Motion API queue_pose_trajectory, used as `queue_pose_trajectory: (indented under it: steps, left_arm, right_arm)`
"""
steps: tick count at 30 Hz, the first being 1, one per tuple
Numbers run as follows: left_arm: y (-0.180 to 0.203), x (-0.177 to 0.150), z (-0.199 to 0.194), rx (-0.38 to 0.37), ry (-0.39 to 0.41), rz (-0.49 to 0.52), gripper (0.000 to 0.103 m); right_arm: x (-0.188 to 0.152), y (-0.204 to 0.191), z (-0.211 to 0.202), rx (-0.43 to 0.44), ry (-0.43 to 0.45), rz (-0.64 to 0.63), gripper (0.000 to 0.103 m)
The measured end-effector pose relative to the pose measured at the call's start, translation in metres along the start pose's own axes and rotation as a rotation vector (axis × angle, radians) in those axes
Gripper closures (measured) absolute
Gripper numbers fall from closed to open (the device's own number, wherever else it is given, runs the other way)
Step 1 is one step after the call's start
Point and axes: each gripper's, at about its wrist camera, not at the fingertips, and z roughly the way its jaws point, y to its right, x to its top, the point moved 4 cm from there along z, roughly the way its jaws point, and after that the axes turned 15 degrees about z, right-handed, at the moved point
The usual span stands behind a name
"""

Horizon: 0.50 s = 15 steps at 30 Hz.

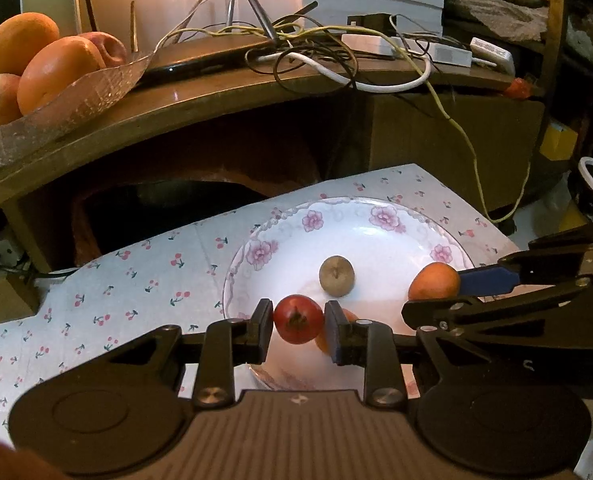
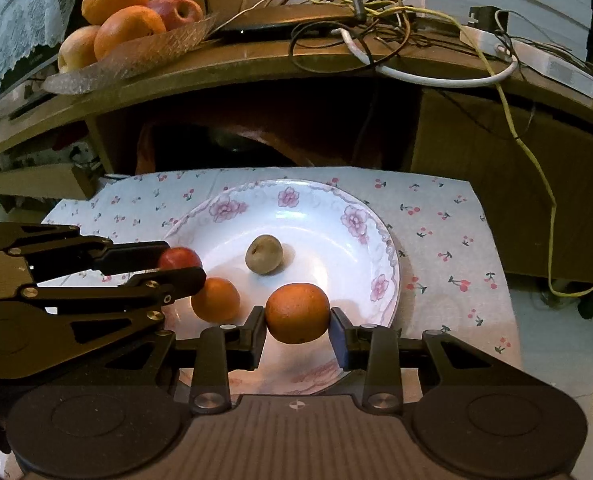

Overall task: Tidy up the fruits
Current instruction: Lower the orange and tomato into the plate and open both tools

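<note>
Both fruits are hanging over the white flower-rimmed plate [image 2: 380, 232] now: the left gripper [image 1: 298, 326] is clamping a small red round fruit [image 1: 298, 319], the right gripper [image 2: 297, 326] squeezing a round orange [image 2: 297, 313]. Already resting on the plate: a second orange [image 2: 215, 299] and a brownish round fruit [image 2: 264, 254] (kiwi-like). Two releases look to be remaining.

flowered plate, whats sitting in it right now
On the flowered plate: a brownish fruit and a loose orange. The held red fruit and held orange hide the plate beneath them; whether they touch it is unclear.
</note>
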Motion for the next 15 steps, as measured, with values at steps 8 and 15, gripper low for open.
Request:
queue_pose_trajectory:
  steps: [8, 15]
  left_arm:
    - [-0.0027, 0.0000, 0.0012, 0.002, -0.001, -0.012, 0.068]
    - [-0.0030, 0.0015, -0.0029, 0.002, 0.010, -0.015, 0.068]
  right_arm:
    - [0.0025, 0.0022, -0.0002, 0.007, 0.017, 0.011, 0.064]
    - [0.0053, 0.0033, -0.0047, 0.018, 0.039, 0.024, 0.060]
